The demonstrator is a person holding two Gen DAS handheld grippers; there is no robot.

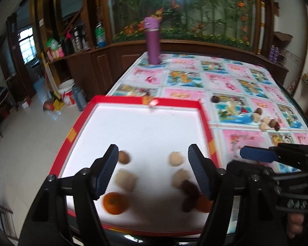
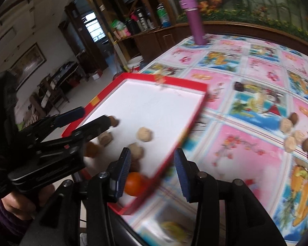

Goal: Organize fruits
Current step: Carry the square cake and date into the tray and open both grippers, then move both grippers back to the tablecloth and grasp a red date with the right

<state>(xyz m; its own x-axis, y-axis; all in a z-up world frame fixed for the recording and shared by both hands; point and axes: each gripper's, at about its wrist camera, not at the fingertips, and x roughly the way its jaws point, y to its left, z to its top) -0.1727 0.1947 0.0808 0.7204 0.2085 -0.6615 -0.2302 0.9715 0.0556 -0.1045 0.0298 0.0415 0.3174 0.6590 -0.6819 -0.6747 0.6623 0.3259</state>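
While both the left tool (image 1: 152, 171) and right tool (image 2: 153, 174) gaped empty, the loose fruits (image 2: 293, 135) on the tabletop (image 2: 246, 143) wanted gentle pinches into the red tray (image 2: 195, 110).

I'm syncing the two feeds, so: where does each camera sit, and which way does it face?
Left wrist: on the left gripper, open above the red tray, facing the purple bottle; the right gripper shows alongside.
Right wrist: on the right gripper, open over the tray's right edge, facing the tablecloth; the left gripper shows.
Shared: tray, bottle, an orange.
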